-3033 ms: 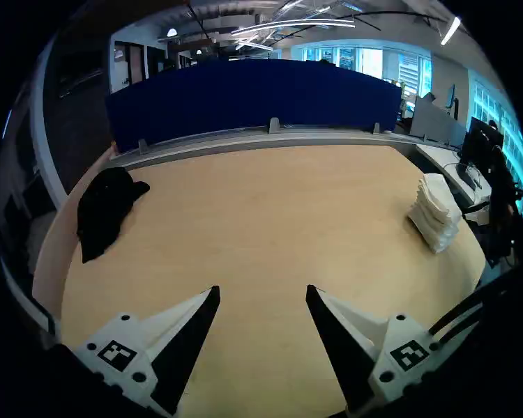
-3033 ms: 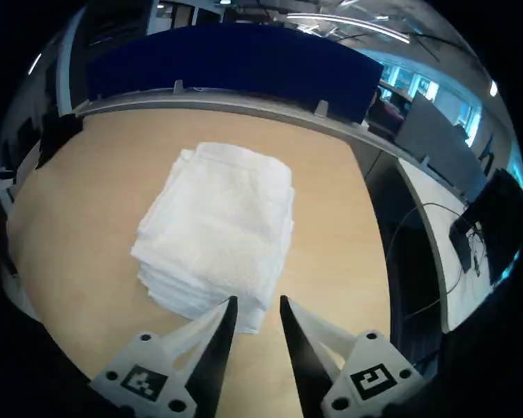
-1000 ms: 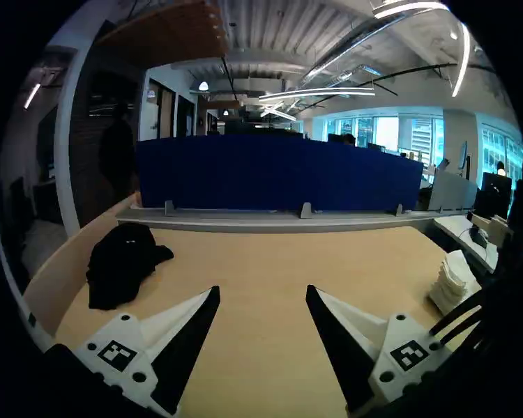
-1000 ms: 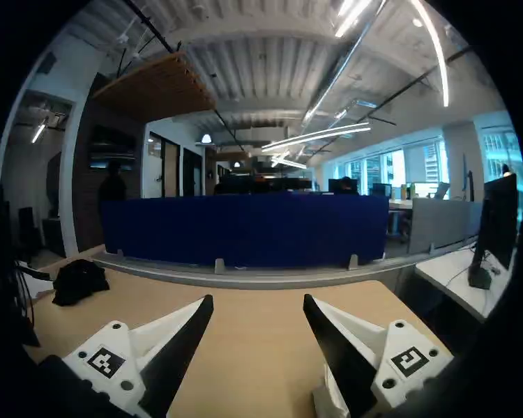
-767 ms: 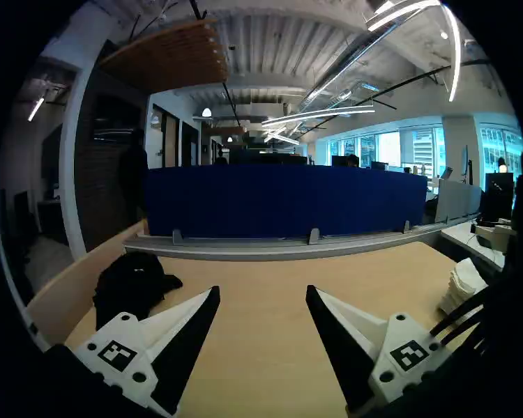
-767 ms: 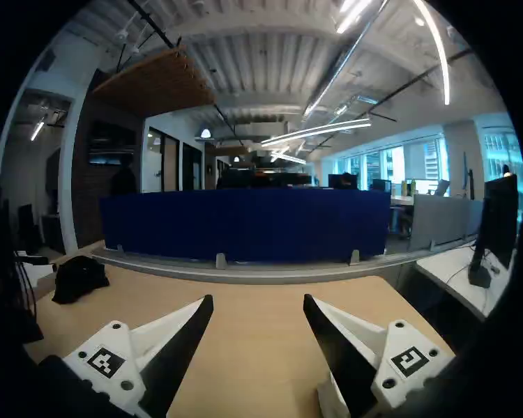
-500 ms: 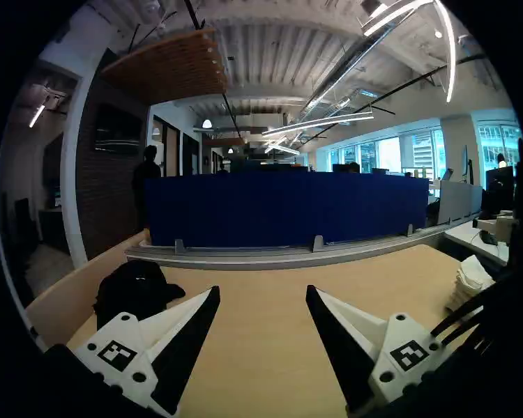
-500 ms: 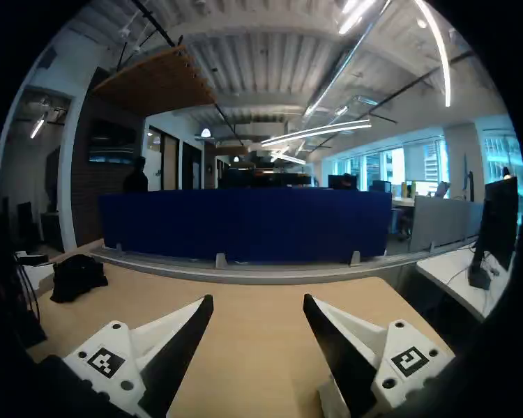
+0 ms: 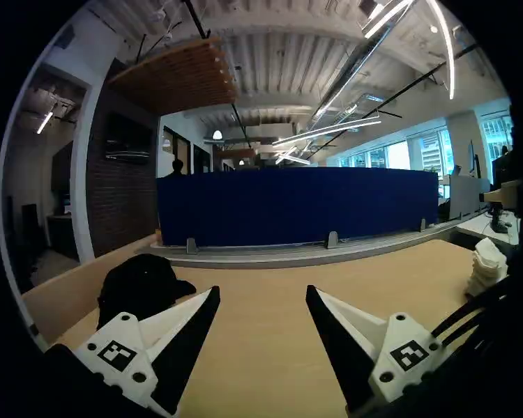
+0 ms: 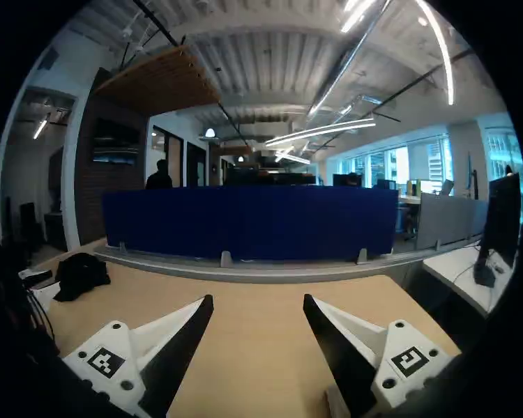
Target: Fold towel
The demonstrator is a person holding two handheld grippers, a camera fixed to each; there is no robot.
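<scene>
A stack of folded white towels [image 9: 487, 265] rests on the wooden table [image 9: 261, 313] at the far right of the left gripper view. My left gripper [image 9: 261, 296] hovers low over the table, open, with nothing between its fingers. In the right gripper view my right gripper [image 10: 257, 304] is also open and empty above the table [image 10: 254, 320]. A sliver of white towel [image 10: 333, 404] peeks out under its right finger at the bottom edge.
A black garment [image 9: 139, 284] lies on the table at the left; it appears again as the black garment [image 10: 79, 274] in the right gripper view. A blue partition [image 9: 296, 205] runs along the table's far edge. A monitor [image 10: 498, 230] stands on a desk at right.
Both cameras have tilted up from the table to look level across the room. My right gripper opened and left the towel stack. The left view has swung slightly left.
</scene>
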